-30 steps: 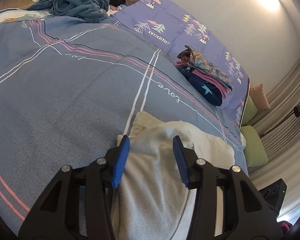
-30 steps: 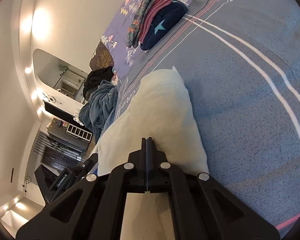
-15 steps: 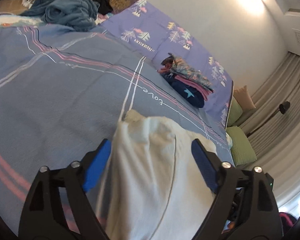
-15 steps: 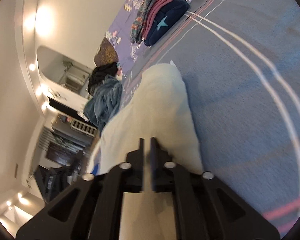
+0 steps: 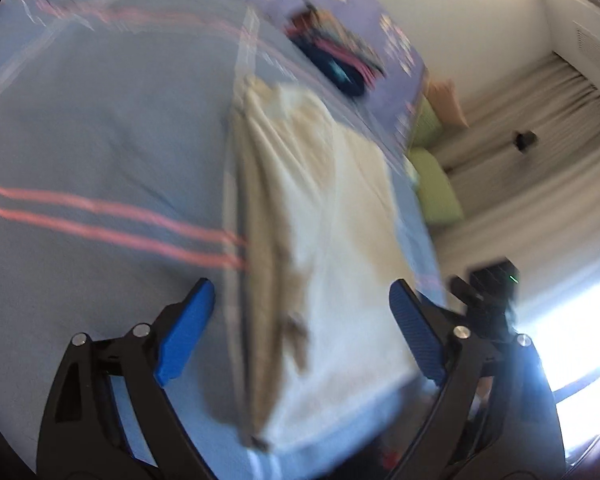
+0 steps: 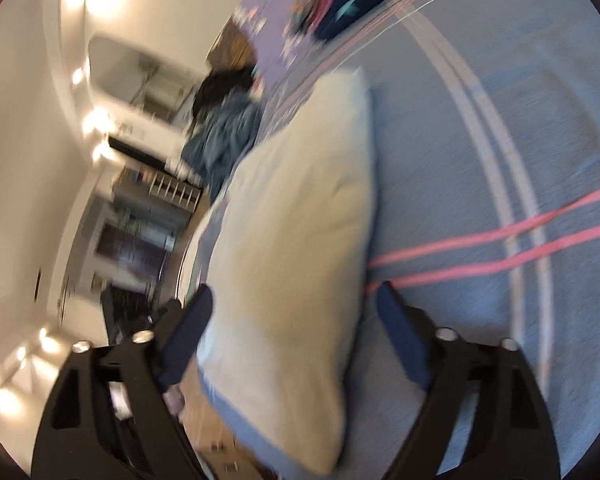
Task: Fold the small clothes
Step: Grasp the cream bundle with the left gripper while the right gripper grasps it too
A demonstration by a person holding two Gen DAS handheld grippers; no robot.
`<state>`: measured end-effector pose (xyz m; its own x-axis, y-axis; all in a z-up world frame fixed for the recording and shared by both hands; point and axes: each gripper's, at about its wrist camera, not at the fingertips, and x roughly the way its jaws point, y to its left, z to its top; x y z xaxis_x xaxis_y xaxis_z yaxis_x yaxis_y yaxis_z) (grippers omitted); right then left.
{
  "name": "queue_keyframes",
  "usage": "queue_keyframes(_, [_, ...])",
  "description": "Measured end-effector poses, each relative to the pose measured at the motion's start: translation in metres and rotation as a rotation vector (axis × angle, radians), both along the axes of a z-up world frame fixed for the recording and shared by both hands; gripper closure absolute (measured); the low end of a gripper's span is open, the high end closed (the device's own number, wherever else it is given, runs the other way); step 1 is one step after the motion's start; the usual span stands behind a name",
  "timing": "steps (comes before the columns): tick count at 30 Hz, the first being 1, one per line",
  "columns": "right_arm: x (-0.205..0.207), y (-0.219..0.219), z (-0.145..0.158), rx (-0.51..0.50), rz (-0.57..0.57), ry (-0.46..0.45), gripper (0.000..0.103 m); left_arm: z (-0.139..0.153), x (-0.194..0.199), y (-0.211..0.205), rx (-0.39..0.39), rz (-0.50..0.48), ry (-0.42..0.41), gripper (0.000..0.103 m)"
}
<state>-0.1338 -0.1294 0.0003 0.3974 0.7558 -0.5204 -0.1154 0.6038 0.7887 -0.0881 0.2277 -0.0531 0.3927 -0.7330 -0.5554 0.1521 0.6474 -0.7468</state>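
A folded cream-white garment [image 5: 340, 240] lies on the grey-blue bedspread [image 5: 100, 140] near the bed's front edge; it also shows in the right wrist view [image 6: 300, 220]. My left gripper [image 5: 300, 332] is open wide, its blue fingers [image 5: 184, 328] apart on either side of the garment, holding nothing. My right gripper [image 6: 296, 340] is open wide too, its fingers [image 6: 400, 332] straddling the garment's near end, holding nothing. Both views are motion-blurred.
A stack of folded clothes [image 5: 336, 56] lies farther back on the bed, also in the right wrist view [image 6: 340, 0]. A crumpled blue blanket [image 6: 224, 132] sits at the bed's far side. Green cushions [image 5: 436, 184] and curtains [image 5: 540, 180] lie beyond the bed edge.
Both grippers have opened and let go of the cream garment, the right one from fully shut. Both have pulled back from it, and it now lies flat on the bed.
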Motion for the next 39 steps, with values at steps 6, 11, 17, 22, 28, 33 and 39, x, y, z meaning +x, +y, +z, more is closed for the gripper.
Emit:
queue_keyframes(6, [0.019, 0.014, -0.004, 0.03, 0.044, 0.026, 0.006, -0.003, 0.015, -0.015, -0.012, -0.044, 0.03, 0.009])
queue_keyframes(11, [0.043, 0.024, -0.004, 0.029, 0.051, 0.039, 0.001, -0.009, 0.047, -0.026, -0.099, -0.037, 0.038, 0.007])
queue_keyframes(17, [0.063, 0.033, -0.005, 0.045, 0.031, -0.001, 0.001, -0.006, 0.072, -0.037, -0.1, -0.059, 0.069, 0.007])
queue_keyframes(22, [0.04, 0.034, -0.004, 0.083, 0.087, -0.014, 0.006, -0.003, 0.053, -0.039, -0.146, -0.13, 0.074, 0.007])
queue_keyframes(28, [0.048, 0.034, -0.005, 0.103, 0.088, -0.034, 0.006, -0.009, 0.058, -0.034, -0.233, -0.119, 0.075, 0.008])
queue_keyframes(33, [0.054, 0.04, -0.004, 0.057, 0.068, -0.091, 0.012, -0.011, 0.061, -0.036, -0.253, -0.086, 0.046, 0.011])
queue_keyframes(39, [0.041, 0.024, -0.016, 0.037, -0.05, -0.077, 0.055, -0.018, 0.05, -0.03, -0.167, -0.035, 0.027, 0.072])
